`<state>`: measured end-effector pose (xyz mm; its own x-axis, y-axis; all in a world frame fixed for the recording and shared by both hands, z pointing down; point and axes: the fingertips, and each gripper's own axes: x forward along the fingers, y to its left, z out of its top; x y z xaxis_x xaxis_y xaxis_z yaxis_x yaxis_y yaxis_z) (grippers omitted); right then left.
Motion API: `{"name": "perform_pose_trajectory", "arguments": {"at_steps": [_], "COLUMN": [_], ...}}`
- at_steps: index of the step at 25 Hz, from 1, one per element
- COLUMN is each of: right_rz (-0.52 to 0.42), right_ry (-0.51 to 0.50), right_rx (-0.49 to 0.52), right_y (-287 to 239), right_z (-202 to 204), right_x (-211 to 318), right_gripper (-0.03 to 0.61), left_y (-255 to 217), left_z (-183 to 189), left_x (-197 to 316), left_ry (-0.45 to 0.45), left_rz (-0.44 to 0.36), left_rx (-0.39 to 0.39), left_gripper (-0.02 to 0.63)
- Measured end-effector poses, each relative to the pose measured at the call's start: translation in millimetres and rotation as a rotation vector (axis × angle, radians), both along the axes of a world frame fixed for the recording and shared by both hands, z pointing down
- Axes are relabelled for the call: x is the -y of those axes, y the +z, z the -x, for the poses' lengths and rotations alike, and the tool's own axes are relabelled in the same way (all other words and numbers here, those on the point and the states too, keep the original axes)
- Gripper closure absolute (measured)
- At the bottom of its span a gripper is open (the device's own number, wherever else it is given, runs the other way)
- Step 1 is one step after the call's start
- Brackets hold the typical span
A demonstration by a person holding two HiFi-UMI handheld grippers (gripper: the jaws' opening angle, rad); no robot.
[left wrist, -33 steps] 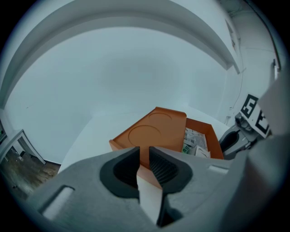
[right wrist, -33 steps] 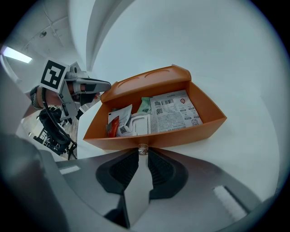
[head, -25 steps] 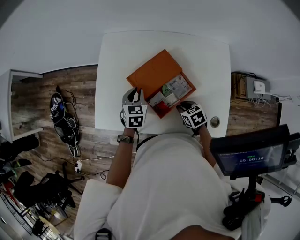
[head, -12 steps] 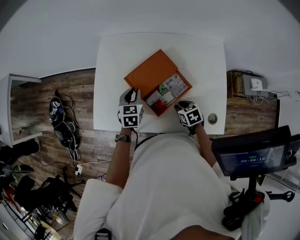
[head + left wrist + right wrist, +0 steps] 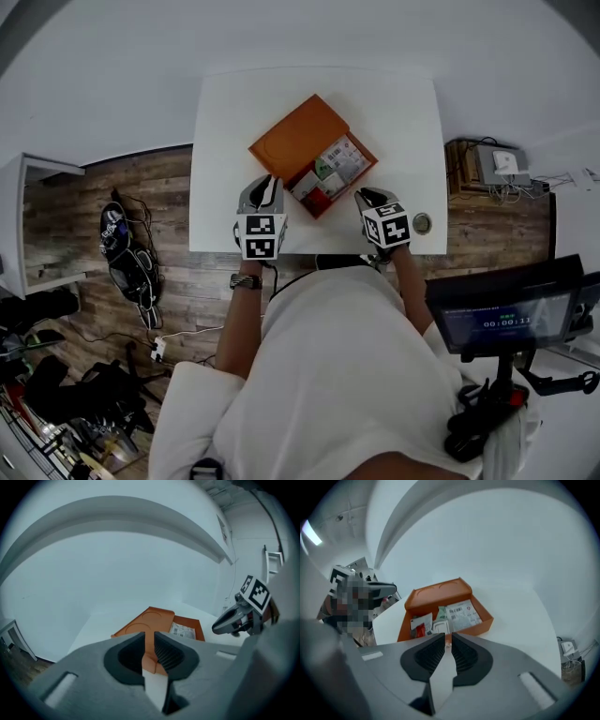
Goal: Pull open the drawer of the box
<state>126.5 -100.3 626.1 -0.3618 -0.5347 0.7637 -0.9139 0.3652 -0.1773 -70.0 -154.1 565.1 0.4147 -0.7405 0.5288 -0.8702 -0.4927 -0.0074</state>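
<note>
Head view: white table (image 5: 216, 169) on a wood-plank floor (image 5: 112, 187), with a tangle of cables (image 5: 131, 258) on the floor to the left and a dark monitor (image 5: 497, 319) at lower right. A small round object (image 5: 422, 222) lies on the table just beside the right gripper (image 5: 364, 195); nothing stands between either tool and the box. The orange box (image 5: 298, 141) lies mid-table, turned at an angle. Its drawer (image 5: 371, 161) is drawn out toward the person, with printed packets (image 5: 339, 157) showing inside. The left gripper (image 5: 268, 183) sits at the box's near-left edge. Its jaws are narrowed to a thin slit with the box's near corner showing in it; whether the pads bite or merely touch cannot be told. The right gripper is near the drawer's near-right side. Its jaws are closing with a narrow gap left and no grip on anything, the drawer lying just ahead of the tips.
</note>
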Motion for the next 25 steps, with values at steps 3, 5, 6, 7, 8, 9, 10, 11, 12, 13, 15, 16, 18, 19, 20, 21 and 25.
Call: {"name": "perform_pose_trajectory", "arguments": {"at_steps": [3, 5, 6, 7, 8, 9, 10, 11, 12, 13, 15, 16, 18, 19, 20, 21, 25], "right_rz": [-0.111, -0.176, -0.206, -0.232, -0.257, -0.281, -0.303, -0.325, -0.347, -0.372, -0.423, -0.447, -0.488, -0.505, -0.522, -0.538, -0.629], "right_ry": [0.013, 0.022, 0.026, 0.030, 0.033, 0.037, 0.043, 0.051, 0.058, 0.066, 0.077, 0.081, 0.088, 0.092, 0.096, 0.101, 0.125], "right_rx": [0.014, 0.014, 0.017, 0.021, 0.028, 0.036, 0.043, 0.049, 0.054, 0.057, 0.058, 0.058, 0.057, 0.058, 0.060, 0.065, 0.089], "right_y": [-43.8, -69.9, -84.5, -99.6, -114.3, -128.1, -140.6, -152.5, -164.6, -177.6, -205.7, -218.7, -237.7, -244.0, -249.3, -254.5, -290.5], "right_z": [7.7, 11.5, 14.0, 17.1, 20.4, 23.3, 25.5, 26.9, 28.4, 31.0, 40.7, 46.1, 50.9, 49.8, 47.3, 43.9, 41.9], "right_x": [8.0, 8.1, 3.3, -2.6, -8.3, -13.7, -19.1, -24.9, -31.6, -39.8, -62.7, -75.0, -89.2, -89.9, -88.3, -86.8, -120.9], "right_gripper": [0.551, 0.573, 0.574, 0.575, 0.575, 0.575, 0.575, 0.575, 0.575, 0.575, 0.575, 0.575, 0.575, 0.576, 0.577, 0.577, 0.577], "left_y": [-29.4, -48.3, -59.3, -70.7, -81.8, -92.1, -101.8, -111.2, -121.1, -131.7, -154.1, -163.4, -173.5, -175.4, -176.7, -178.6, -203.0], "left_z": [0.6, 0.2, 0.0, 0.0, 0.1, 0.0, -0.5, -1.4, -1.9, -1.1, 6.5, 11.5, 16.0, 14.8, 11.9, 8.0, 3.8], "left_x": [-6.0, -12.4, -19.4, -26.8, -33.6, -39.9, -46.2, -53.4, -61.8, -72.2, -99.3, -113.1, -128.7, -129.1, -126.5, -123.2, -146.6], "left_ry": [0.014, 0.021, 0.026, 0.031, 0.036, 0.041, 0.047, 0.055, 0.066, 0.078, 0.095, 0.099, 0.102, 0.105, 0.108, 0.112, 0.126], "left_rz": [-0.064, -0.108, -0.132, -0.155, -0.178, -0.199, -0.218, -0.235, -0.252, -0.271, -0.308, -0.322, -0.338, -0.345, -0.355, -0.371, -0.475], "left_rx": [0.002, -0.005, -0.011, -0.018, -0.026, -0.033, -0.038, -0.042, -0.045, -0.047, -0.053, -0.059, -0.073, -0.077, -0.076, -0.069, -0.037], "left_gripper": [0.557, 0.571, 0.571, 0.574, 0.578, 0.584, 0.593, 0.607, 0.607, 0.607, 0.607, 0.607, 0.607, 0.607, 0.607, 0.607, 0.607]}}
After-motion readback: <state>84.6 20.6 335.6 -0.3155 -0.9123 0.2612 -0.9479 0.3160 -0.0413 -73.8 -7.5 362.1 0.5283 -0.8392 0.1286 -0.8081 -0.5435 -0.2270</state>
